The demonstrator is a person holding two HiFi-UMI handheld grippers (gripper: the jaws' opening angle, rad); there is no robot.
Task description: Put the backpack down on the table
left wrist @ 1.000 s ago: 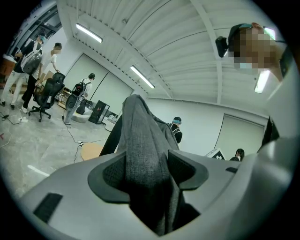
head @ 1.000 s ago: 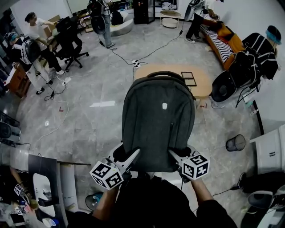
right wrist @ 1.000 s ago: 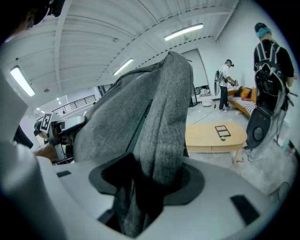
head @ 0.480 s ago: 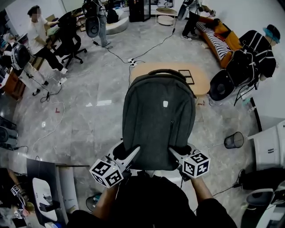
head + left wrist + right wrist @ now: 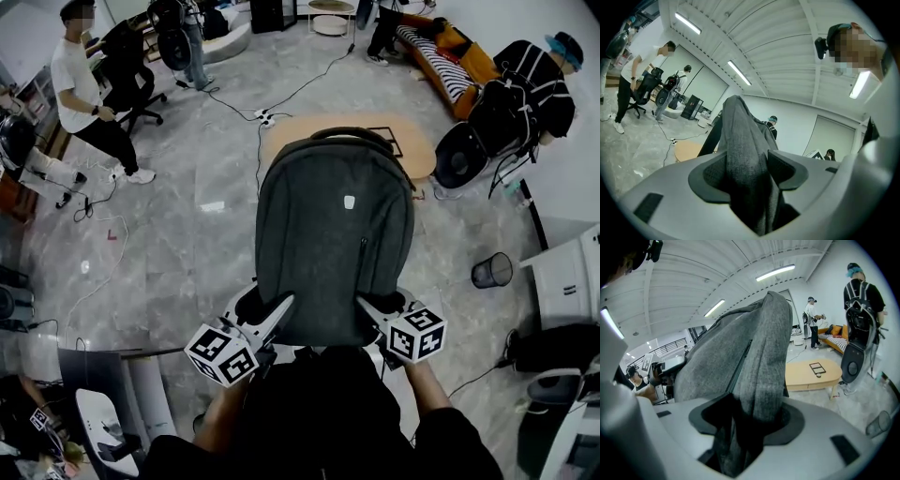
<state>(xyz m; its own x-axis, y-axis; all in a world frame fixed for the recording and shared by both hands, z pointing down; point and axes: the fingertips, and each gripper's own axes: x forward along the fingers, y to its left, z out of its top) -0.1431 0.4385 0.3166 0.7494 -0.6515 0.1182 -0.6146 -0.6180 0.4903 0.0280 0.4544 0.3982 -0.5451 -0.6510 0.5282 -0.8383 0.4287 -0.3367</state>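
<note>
Overhead, dark grey fabric backpack (image 5: 335,248), top handle, vertical zip, small pale badge

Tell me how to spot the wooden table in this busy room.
Look across the grey floor toward the orange sofa. Short of it, beyond the held grey backpack, stands a low table. Its long oval pale-wood top and black-framed panel set it apart.

White-shirted bystander (image 5: 82,89) nearer the backpack (image 5: 335,248)

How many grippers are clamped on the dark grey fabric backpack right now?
2. The left gripper clamps the lower left edge of the dark grey fabric backpack; the right gripper clamps its lower right edge. Both show fully; none is hidden.
</note>
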